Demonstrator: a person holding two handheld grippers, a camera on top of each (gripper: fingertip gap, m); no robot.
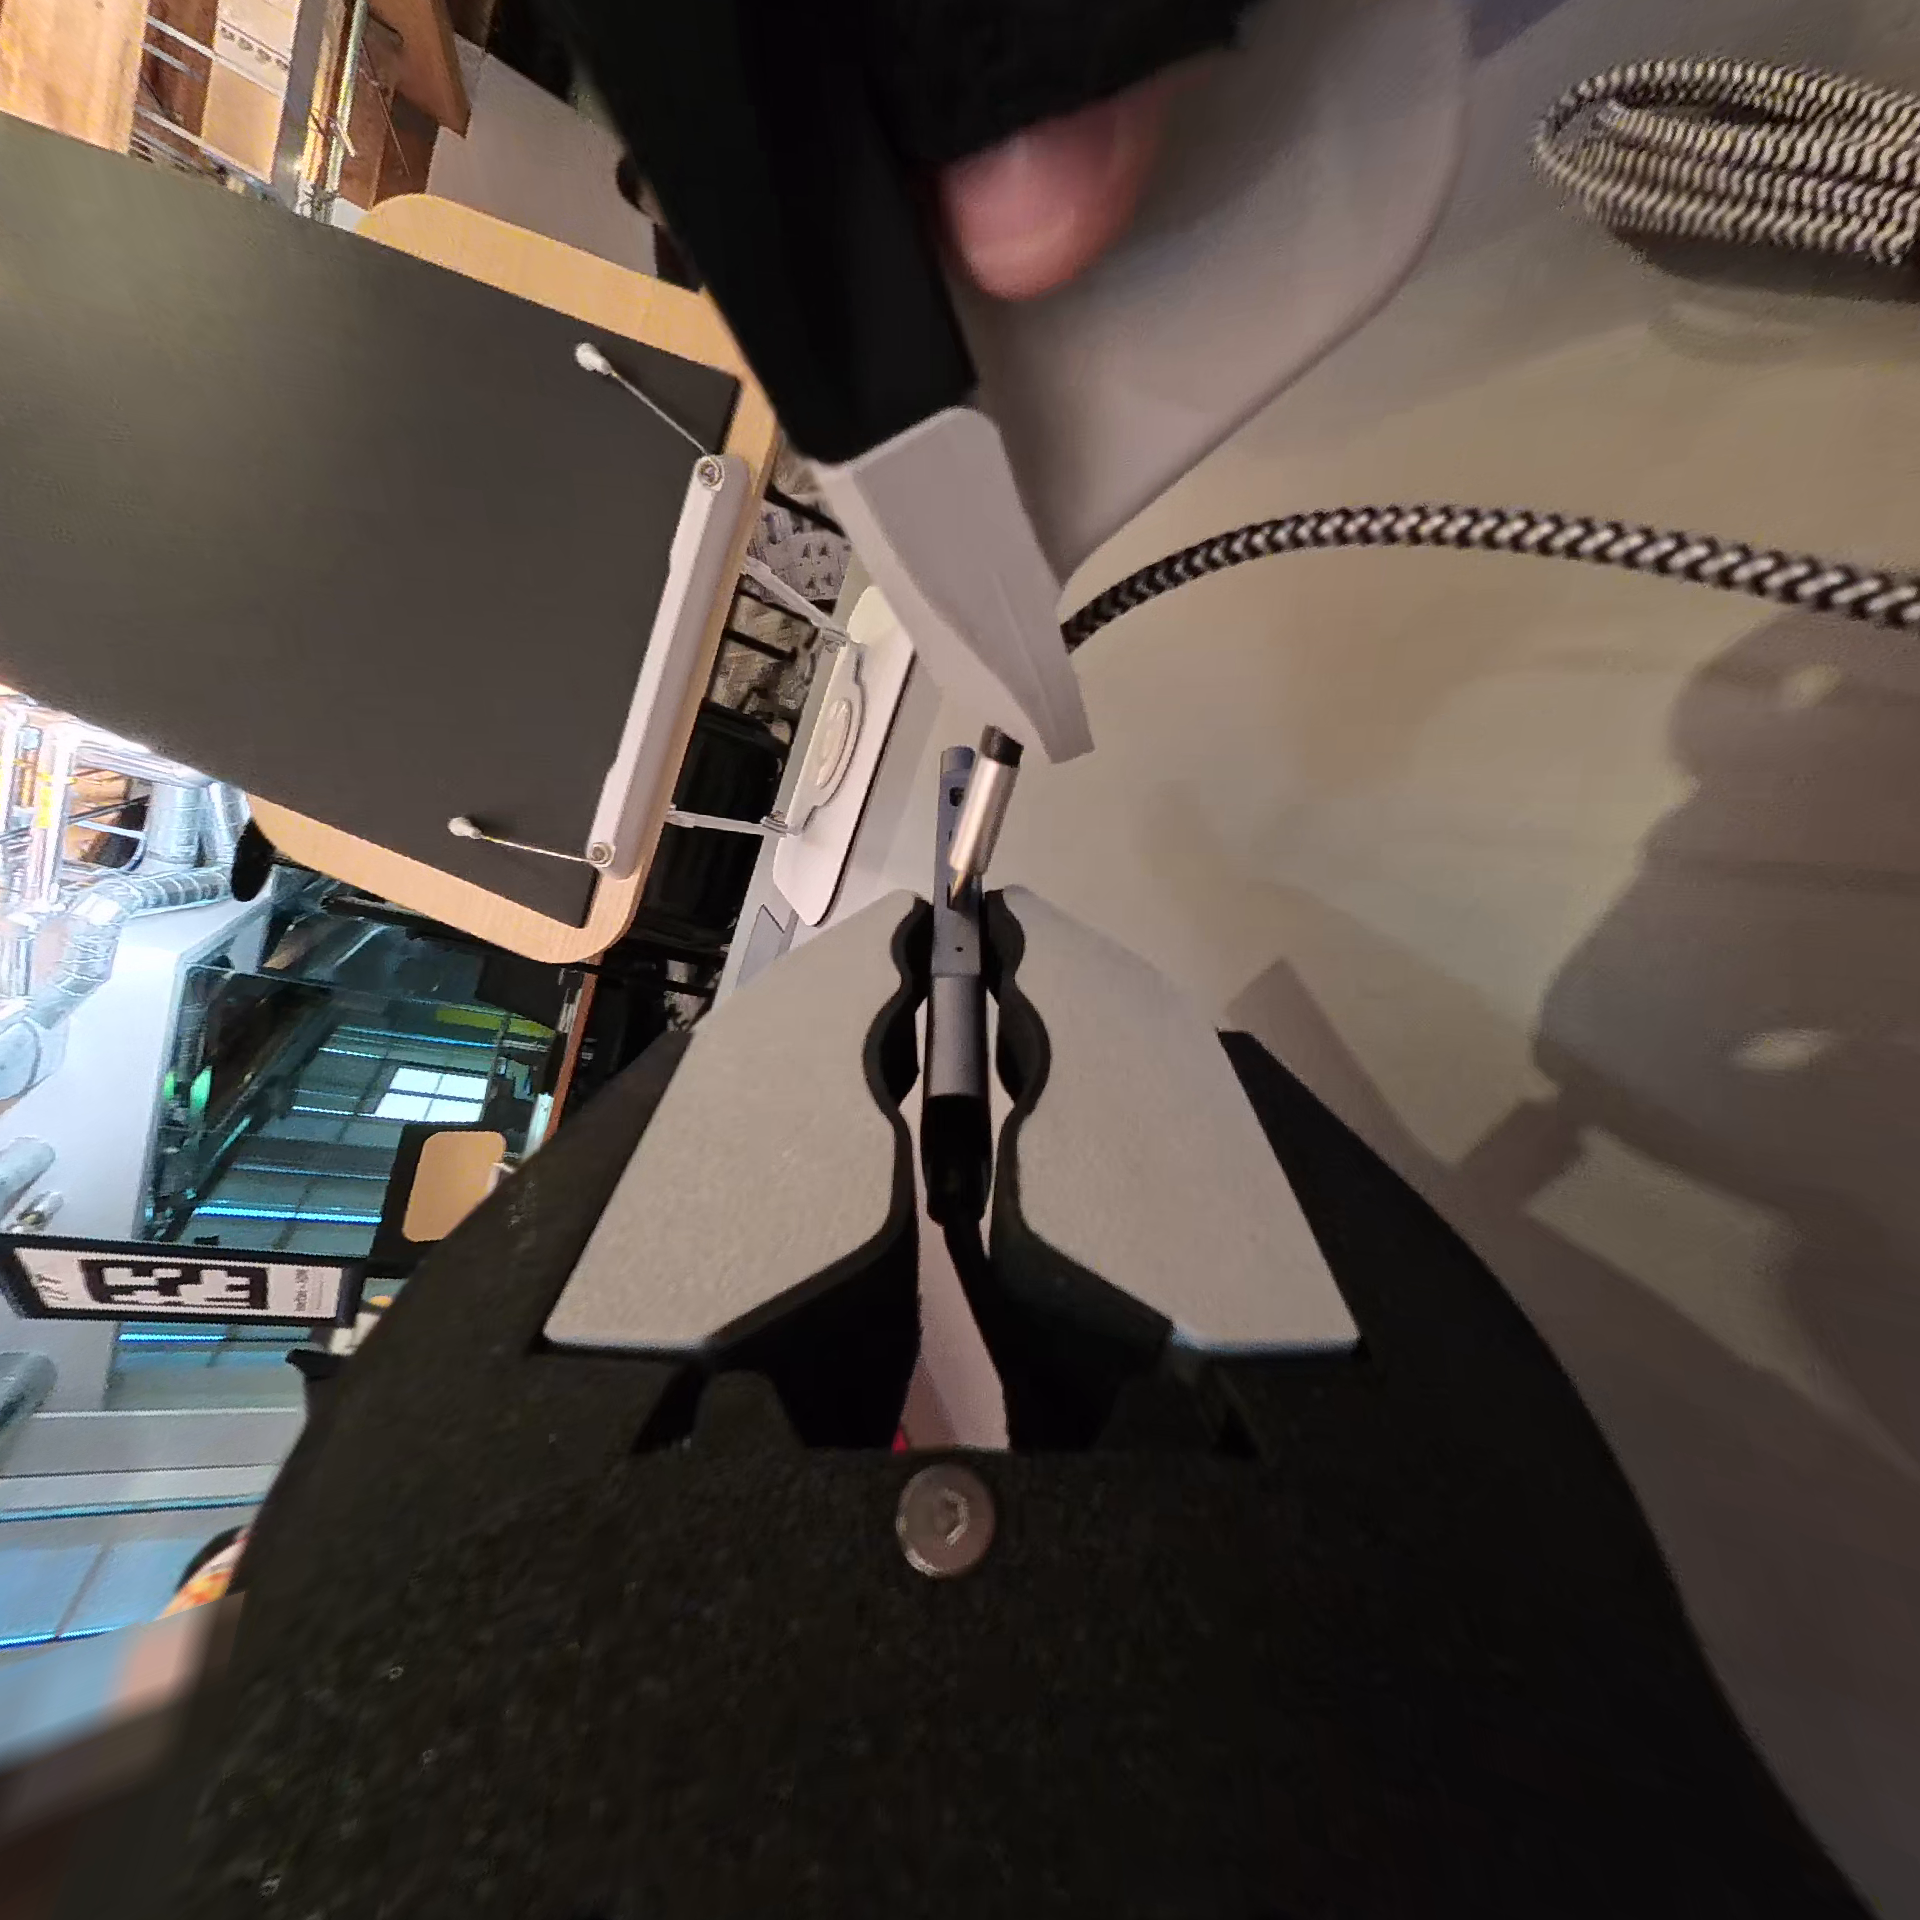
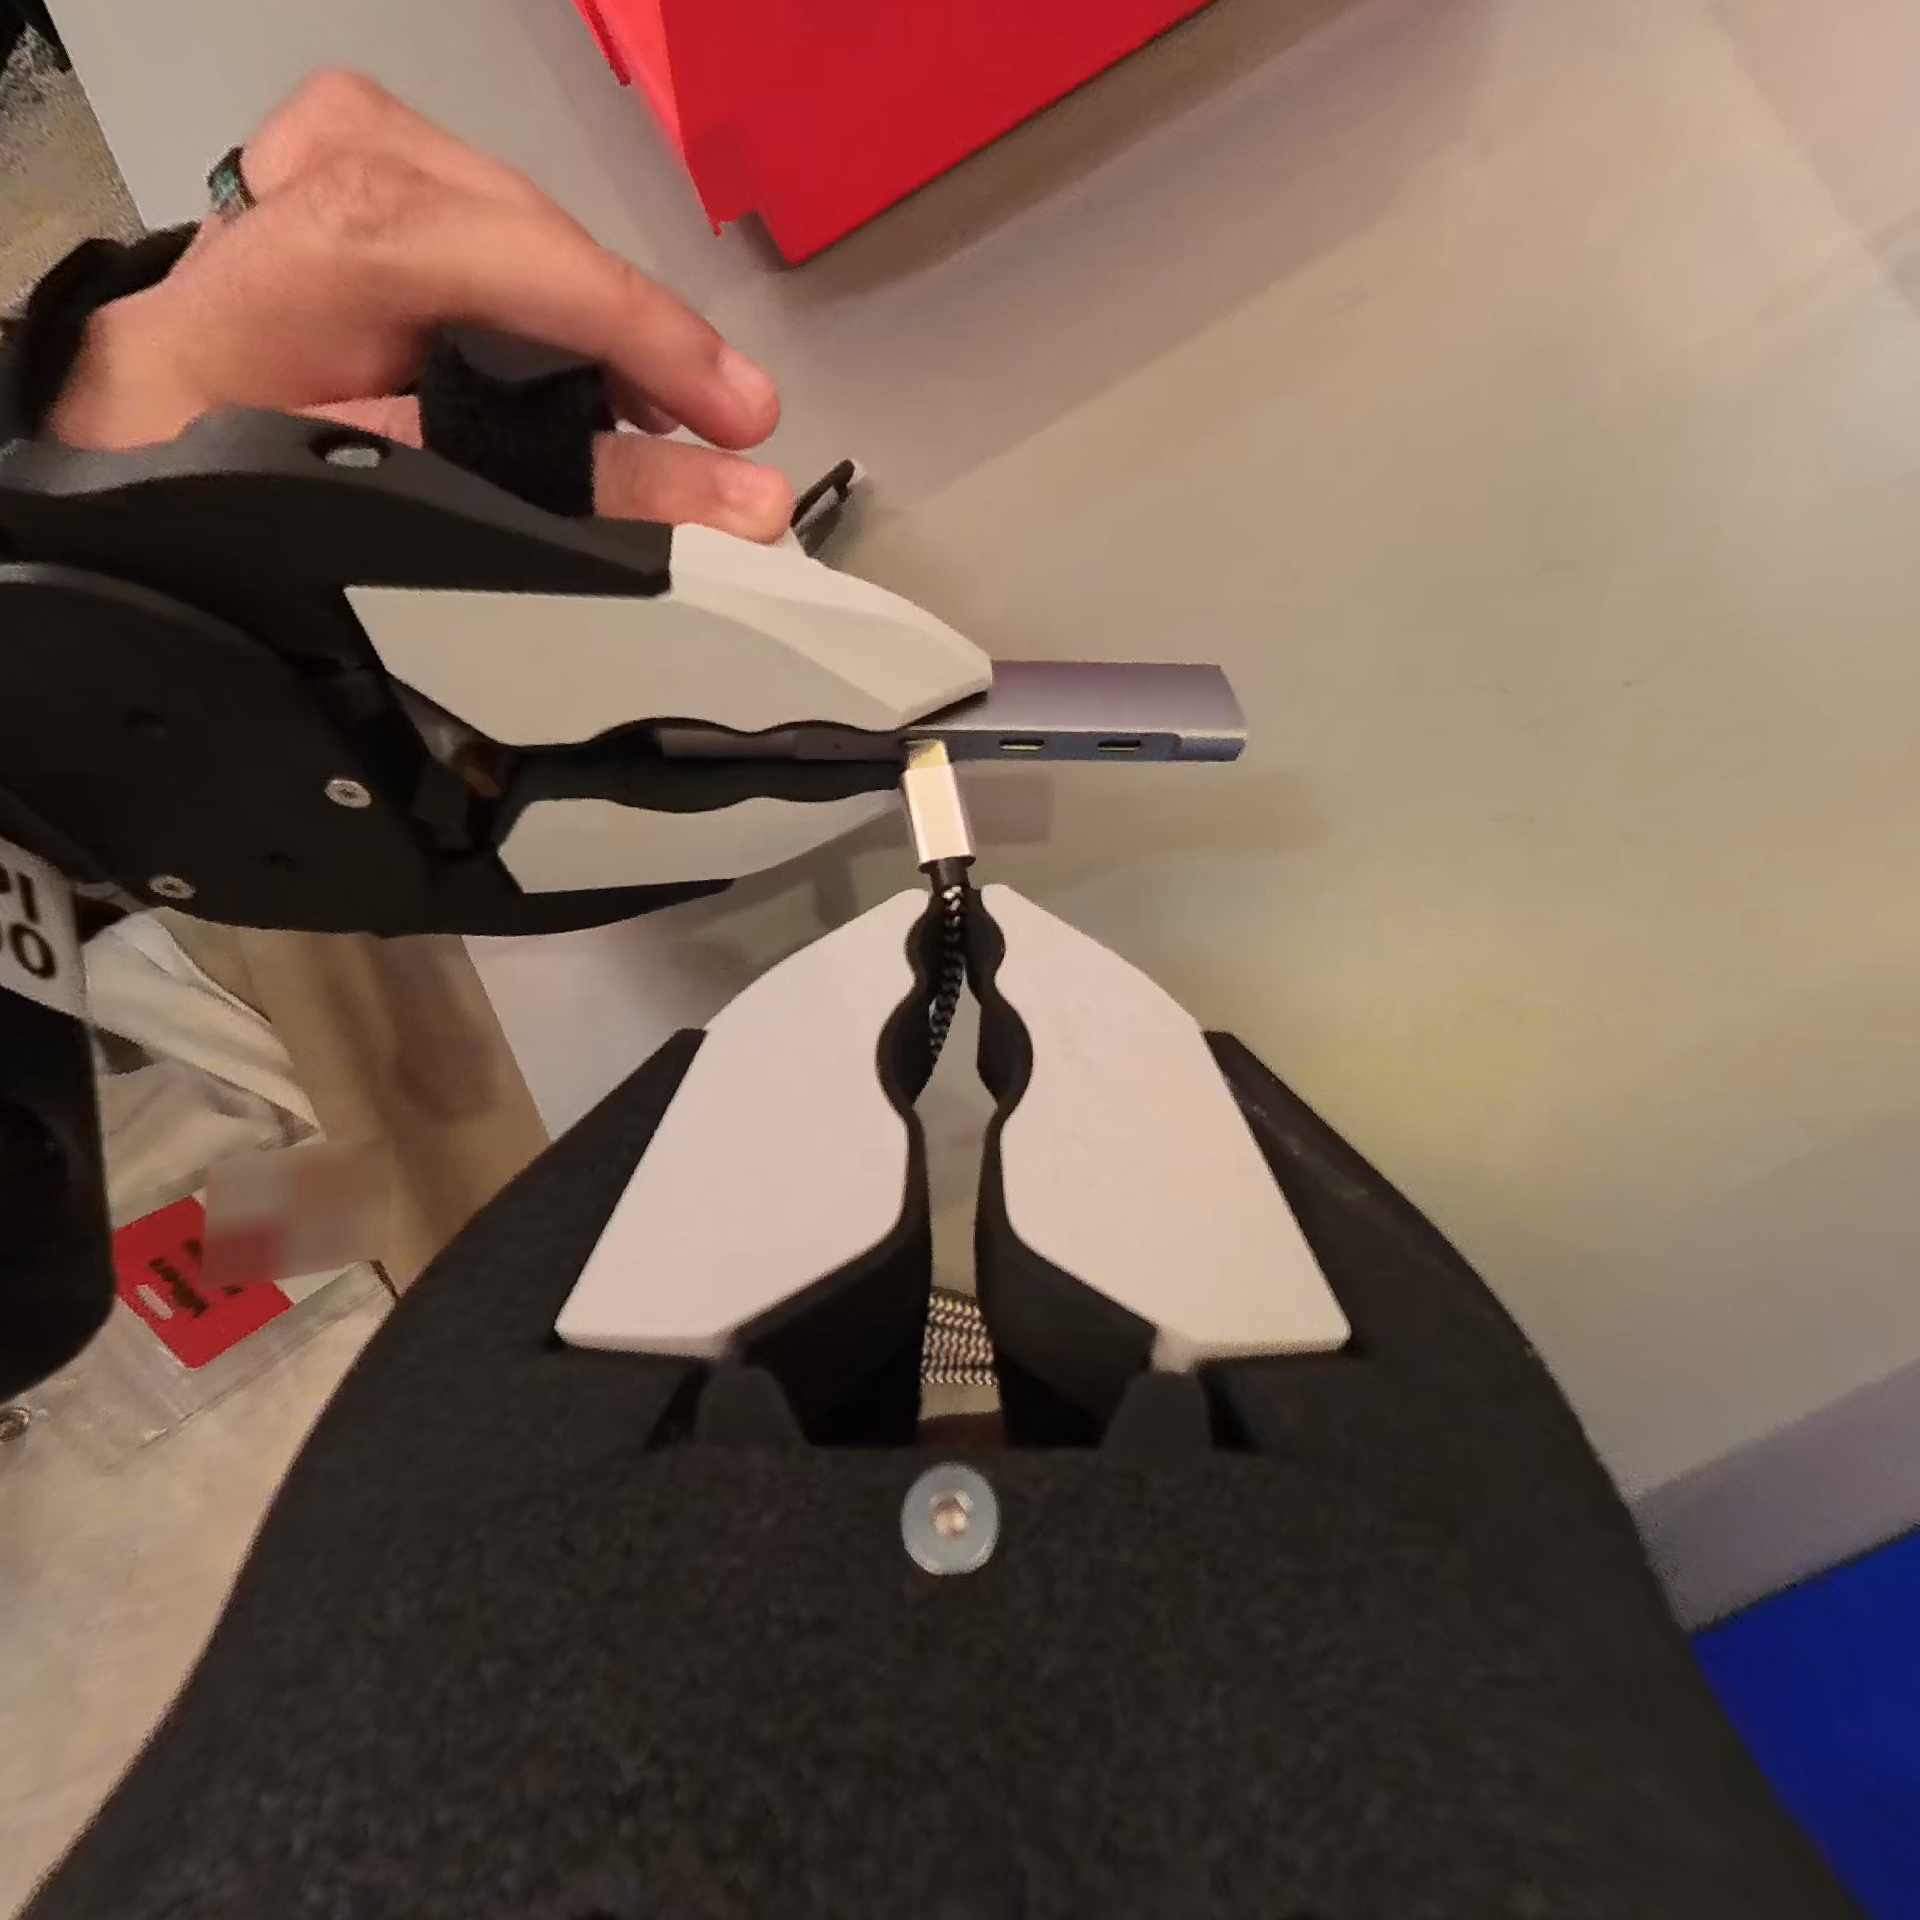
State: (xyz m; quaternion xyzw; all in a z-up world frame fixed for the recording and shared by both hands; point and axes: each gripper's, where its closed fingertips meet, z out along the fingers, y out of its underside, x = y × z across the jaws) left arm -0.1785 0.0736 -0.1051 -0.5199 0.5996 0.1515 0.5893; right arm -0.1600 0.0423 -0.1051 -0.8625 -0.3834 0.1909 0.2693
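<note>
The grey hub (image 2: 1112, 691) is clamped flat by the left gripper (image 2: 935, 748) so its ports face the silver plug (image 2: 935, 805), whose braided cable (image 2: 951, 966) is pinched in the right gripper (image 2: 951, 904).

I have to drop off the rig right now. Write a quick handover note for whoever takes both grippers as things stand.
Left gripper: shut on the grey hub, held level above the table, ports facing the right gripper.
Right gripper: shut on the braided cable, just behind its silver plug.
Done: plug tip is at the hub's nearest side port; full seating cannot be told.
Left: two ports further along are empty. The rest of the cable lies coiled on the table.
</note>
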